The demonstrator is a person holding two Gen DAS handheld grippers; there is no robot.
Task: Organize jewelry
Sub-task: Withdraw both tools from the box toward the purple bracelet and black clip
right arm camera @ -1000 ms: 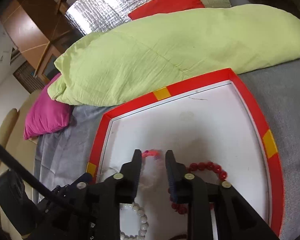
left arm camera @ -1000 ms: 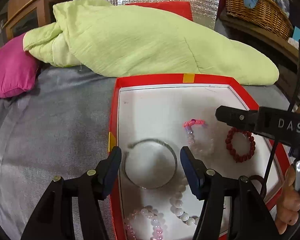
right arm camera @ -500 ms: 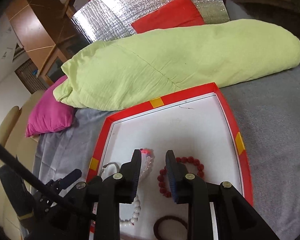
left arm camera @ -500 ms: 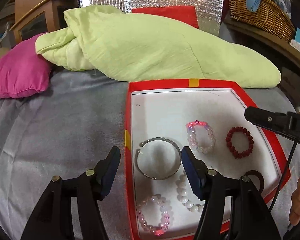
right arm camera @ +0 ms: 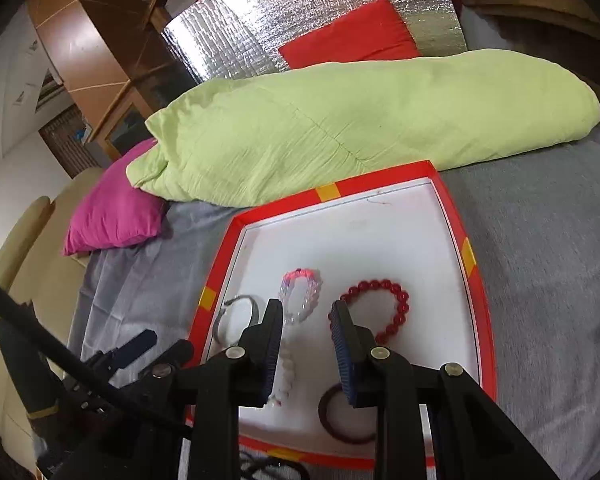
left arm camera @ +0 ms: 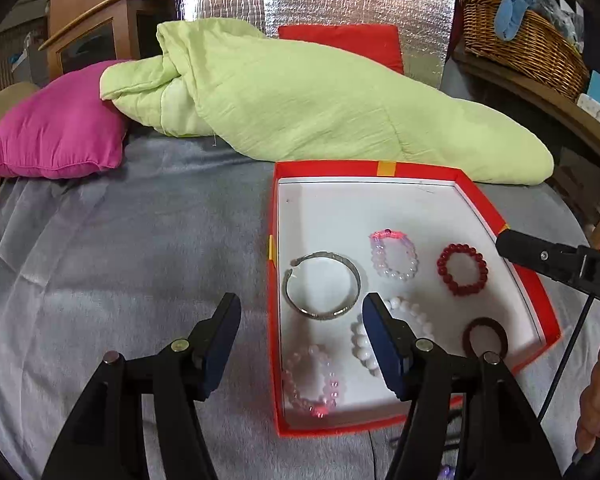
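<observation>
Left wrist view: left gripper (left arm camera: 300,314) stands wide, nothing between its fingers; one finger hangs over the grey bedcover (left arm camera: 120,260), the other over the red box (left arm camera: 386,168). Box is shallow, white inside, and lies flat on the bedcover, its far rim near the green quilt (left arm camera: 320,100). All jewelry lies flat in its near half. Silver bangle (left arm camera: 323,284) sits by the left wall, its open gap turned to the upper left. Pink-clear bead bracelet (left arm camera: 394,254) is oval, long axis running toward the far rim, pink knot at the far end. Dark red bead bracelet (left arm camera: 462,269) lies to its right, apart. White bead bracelet (left arm camera: 362,344) is partly hidden behind the finger. Pale pink bracelet (left arm camera: 312,384) lies nearest, and a dark hair tie (left arm camera: 485,336) in the right corner.

Right wrist view: right gripper (right arm camera: 306,316) is narrow and holds nothing, above the box floor between the pink-clear bracelet (right arm camera: 300,292) and the dark red one (right arm camera: 384,308). Magenta pillow (right arm camera: 116,208) lies far left.
</observation>
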